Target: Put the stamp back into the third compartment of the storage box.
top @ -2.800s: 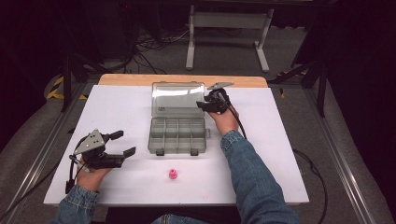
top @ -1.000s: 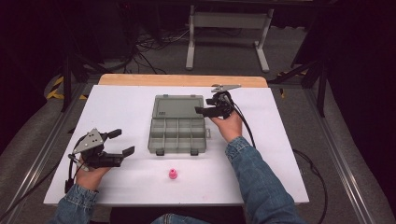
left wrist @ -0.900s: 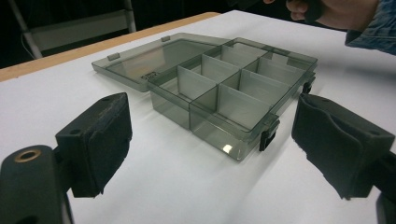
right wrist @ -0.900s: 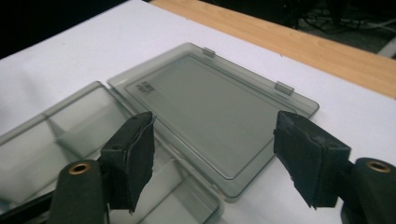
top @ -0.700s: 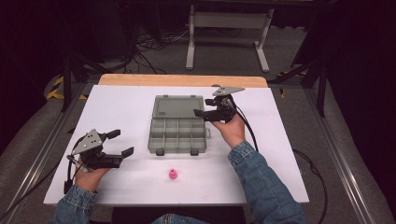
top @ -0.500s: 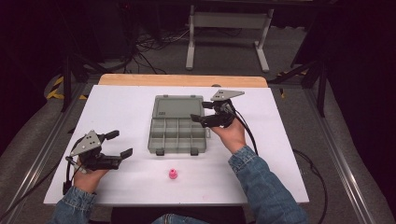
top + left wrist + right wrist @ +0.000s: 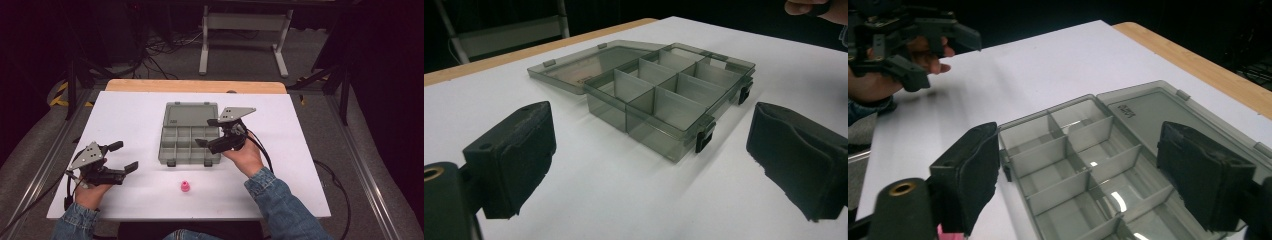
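Note:
A clear grey compartment box (image 7: 186,146) sits open mid-table, its lid (image 7: 192,114) laid flat behind it. My right gripper (image 7: 206,132) hovers over the box's right edge. Its jaws have just been opening, and only empty compartments (image 7: 1073,170) lie below them. My left gripper (image 7: 125,156) is at the front left, apart from the box (image 7: 664,100). Its jaws have also just been opening, with nothing between them. A small pink piece (image 7: 185,187) lies on the white tabletop in front of the box.
The white tabletop (image 7: 300,165) has a wooden strip (image 7: 195,86) along its far edge. A metal stand (image 7: 240,30) and cables lie on the floor beyond. Cables trail from both grippers off the near edge.
The lid went from raised to flat behind the box. My right gripper came back from the lid's far right corner toward the box's near right side, jaws wider. The left gripper barely moved.

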The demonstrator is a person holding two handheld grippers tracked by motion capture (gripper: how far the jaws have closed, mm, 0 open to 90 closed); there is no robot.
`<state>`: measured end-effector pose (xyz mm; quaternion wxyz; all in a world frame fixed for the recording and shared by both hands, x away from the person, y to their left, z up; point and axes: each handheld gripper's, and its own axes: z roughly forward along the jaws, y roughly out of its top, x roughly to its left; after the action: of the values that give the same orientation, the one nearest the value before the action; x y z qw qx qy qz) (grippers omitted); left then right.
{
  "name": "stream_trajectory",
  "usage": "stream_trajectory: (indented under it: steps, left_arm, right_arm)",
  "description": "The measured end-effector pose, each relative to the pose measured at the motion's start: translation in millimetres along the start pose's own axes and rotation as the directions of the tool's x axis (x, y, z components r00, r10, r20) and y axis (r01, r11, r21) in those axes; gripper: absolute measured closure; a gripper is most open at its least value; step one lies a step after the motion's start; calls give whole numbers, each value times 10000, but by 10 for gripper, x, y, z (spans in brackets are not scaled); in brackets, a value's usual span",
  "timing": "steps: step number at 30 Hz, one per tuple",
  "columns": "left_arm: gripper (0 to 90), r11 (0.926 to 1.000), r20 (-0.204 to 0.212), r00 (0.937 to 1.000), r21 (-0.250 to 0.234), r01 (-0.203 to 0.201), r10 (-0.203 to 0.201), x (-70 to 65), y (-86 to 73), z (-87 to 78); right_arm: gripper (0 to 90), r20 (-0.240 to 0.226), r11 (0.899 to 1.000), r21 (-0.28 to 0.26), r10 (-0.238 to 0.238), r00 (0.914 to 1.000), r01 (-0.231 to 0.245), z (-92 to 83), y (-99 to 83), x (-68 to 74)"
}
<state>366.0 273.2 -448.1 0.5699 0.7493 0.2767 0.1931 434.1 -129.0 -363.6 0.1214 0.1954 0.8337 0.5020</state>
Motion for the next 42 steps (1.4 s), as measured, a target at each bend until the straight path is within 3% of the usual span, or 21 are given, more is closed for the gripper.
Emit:
stream_trajectory:
  steps: [9,17,21,29,34,37,42]
  left_arm:
    - [56,10000,-13,10000,17,-4,4,-1,0,3]
    - [56,10000,19,10000,60,-29,29,-6,-1,10]
    - [56,10000,32,10000,51,-21,21,-7,0,9]
    - [56,10000,25,10000,61,-22,22,-7,-1,8]
    - [56,10000,18,10000,58,-26,26,-6,0,6]
    - [56,9999,19,10000,80,-71,70,-3,-1,10]
    - [56,9999,24,9999,72,-104,104,-5,0,10]
  right_arm:
    - [142,-536,9965,499,-646,9965,673,9,25,227]
    - [139,-985,9914,861,-903,9910,989,24,34,332]
    - [152,-1185,9883,1256,-712,9904,860,55,0,362]
    - [206,-1665,9870,1403,-545,9845,783,130,-110,409]
    - [241,-1939,9796,1739,-662,9788,1007,195,-157,469]
    - [261,-2123,9670,2161,-886,9732,1351,271,-201,538]
    - [264,-2266,9561,2457,-1032,9685,1594,345,-240,597]
